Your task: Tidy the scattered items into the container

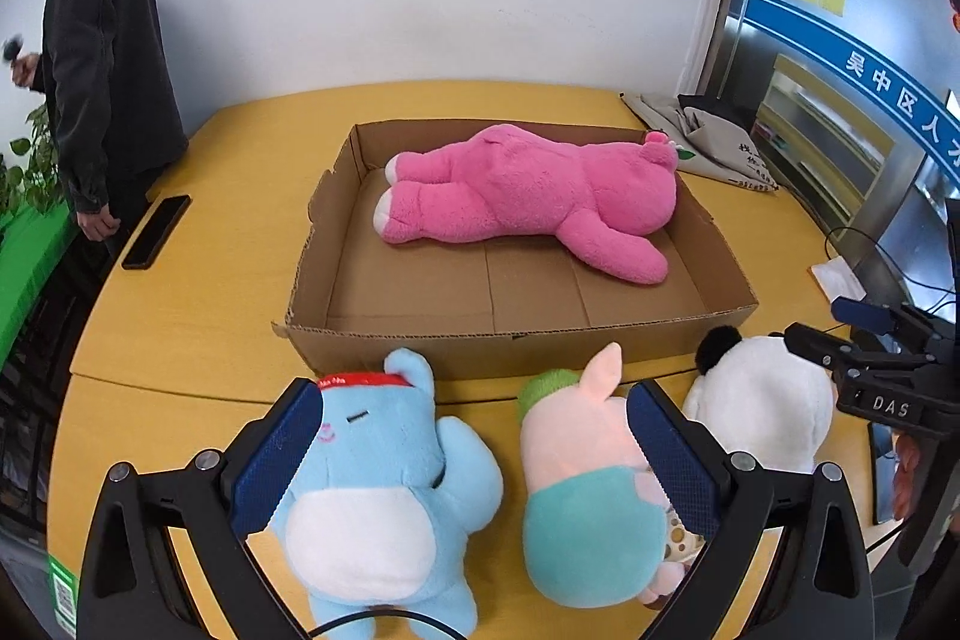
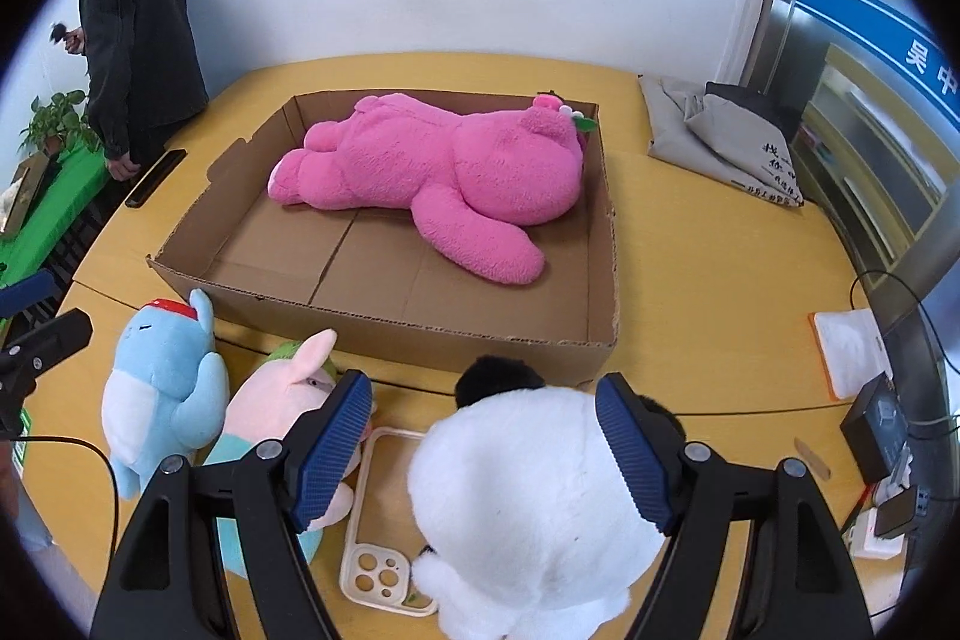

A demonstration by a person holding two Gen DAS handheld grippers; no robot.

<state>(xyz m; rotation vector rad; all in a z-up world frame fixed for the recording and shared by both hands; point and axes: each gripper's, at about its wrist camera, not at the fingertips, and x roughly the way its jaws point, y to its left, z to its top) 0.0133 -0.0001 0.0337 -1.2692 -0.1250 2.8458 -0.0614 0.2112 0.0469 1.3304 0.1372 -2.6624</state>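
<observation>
A shallow cardboard box (image 1: 510, 340) (image 2: 384, 334) lies on the yellow table with a big pink plush bear (image 1: 528, 196) (image 2: 444, 178) inside. In front of it lie a blue plush (image 1: 372, 490) (image 2: 162, 388), a pink-and-teal plush (image 1: 582, 496) (image 2: 270, 412) and a white panda plush (image 1: 762, 400) (image 2: 528, 508). My left gripper (image 1: 474, 460) is open above the blue and pink plushes, one on each side of its gap. My right gripper (image 2: 486, 451) is open, jaws on either side of the panda's head without squeezing it. It also shows in the left wrist view (image 1: 870, 370).
A cream phone case (image 2: 378, 532) lies beside the panda. A black phone (image 1: 157, 232) lies at the table's left edge by a standing man (image 1: 102, 57). A grey bag (image 2: 720, 141) sits at the back right. Cables, an orange-edged pad (image 2: 852, 352) and chargers lie at right.
</observation>
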